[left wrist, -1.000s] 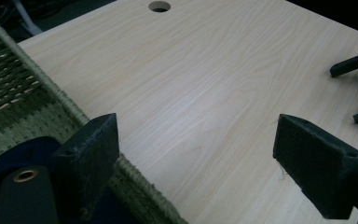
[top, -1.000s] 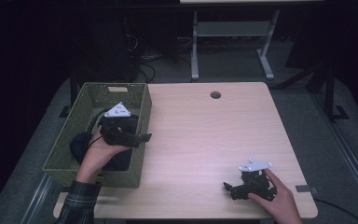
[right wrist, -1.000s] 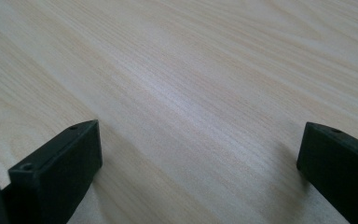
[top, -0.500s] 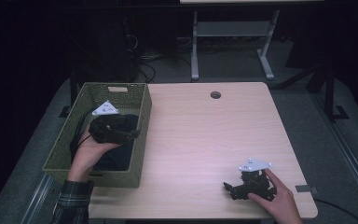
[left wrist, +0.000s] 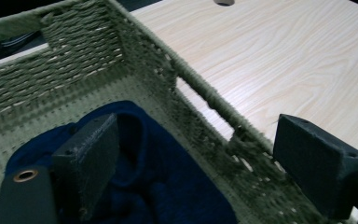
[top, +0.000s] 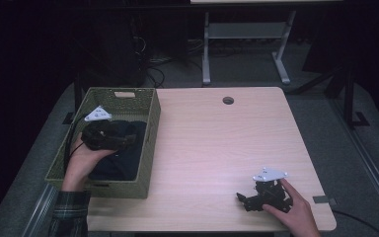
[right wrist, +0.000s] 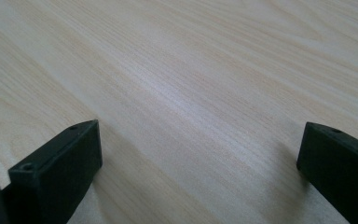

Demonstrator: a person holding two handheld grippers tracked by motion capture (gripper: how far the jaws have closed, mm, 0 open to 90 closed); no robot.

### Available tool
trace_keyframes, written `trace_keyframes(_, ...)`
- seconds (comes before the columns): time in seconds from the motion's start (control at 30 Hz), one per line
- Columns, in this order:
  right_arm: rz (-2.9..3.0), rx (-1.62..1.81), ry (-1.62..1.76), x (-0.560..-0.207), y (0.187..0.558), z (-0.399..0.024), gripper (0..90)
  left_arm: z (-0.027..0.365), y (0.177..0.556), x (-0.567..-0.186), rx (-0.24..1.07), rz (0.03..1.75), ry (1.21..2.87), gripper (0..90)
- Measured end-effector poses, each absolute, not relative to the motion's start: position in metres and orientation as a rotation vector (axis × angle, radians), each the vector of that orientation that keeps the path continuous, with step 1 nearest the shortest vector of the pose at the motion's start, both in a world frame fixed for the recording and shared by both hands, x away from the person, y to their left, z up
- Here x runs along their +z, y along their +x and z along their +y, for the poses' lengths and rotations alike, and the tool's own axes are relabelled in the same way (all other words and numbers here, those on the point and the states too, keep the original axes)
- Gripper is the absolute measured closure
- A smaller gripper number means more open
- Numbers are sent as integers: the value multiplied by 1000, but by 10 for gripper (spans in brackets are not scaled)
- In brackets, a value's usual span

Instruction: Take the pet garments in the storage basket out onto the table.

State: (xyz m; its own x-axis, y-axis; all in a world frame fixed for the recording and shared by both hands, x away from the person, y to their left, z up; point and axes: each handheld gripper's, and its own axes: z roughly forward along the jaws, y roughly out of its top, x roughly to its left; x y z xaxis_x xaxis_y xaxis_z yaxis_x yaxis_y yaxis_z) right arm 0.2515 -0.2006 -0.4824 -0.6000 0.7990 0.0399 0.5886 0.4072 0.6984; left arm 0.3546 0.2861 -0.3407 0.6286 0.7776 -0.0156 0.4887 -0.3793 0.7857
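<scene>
Navy cloth (left wrist: 168, 186), soft and bunched, lies on the floor of the woven green basket (top: 150, 128). It sits below and between the jaws of the left gripper (left wrist: 205, 154), slightly toward the near jaw.

Left jaws stand wide apart, nothing between the pads. In the left gripper view they straddle the basket's side wall: one jaw inside over the cloth, the other out over the table (left wrist: 284, 60). Judgement: the coming grab turns on this, since both jaws need to clear the rim and drop inward onto the fabric. No clear long axis to the cloth; it is a heap.

Left gripper (top: 108, 136) is by far the nearer. Right gripper (top: 256, 200) rests well apart at the table's near right corner, jaws spread, bare wood between them in its own view.

High view gives the cloth's spread along the basket; the left gripper view gives the straddled wall, unreadable from above.
</scene>
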Motion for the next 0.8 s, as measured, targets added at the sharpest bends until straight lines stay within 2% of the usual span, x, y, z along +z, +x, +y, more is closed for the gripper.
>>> trace_keyframes(0.8, 2368, 992, 1207, -482, 252, -201, 0, 304, 368, -367, 464, 1101, 2100, 141)
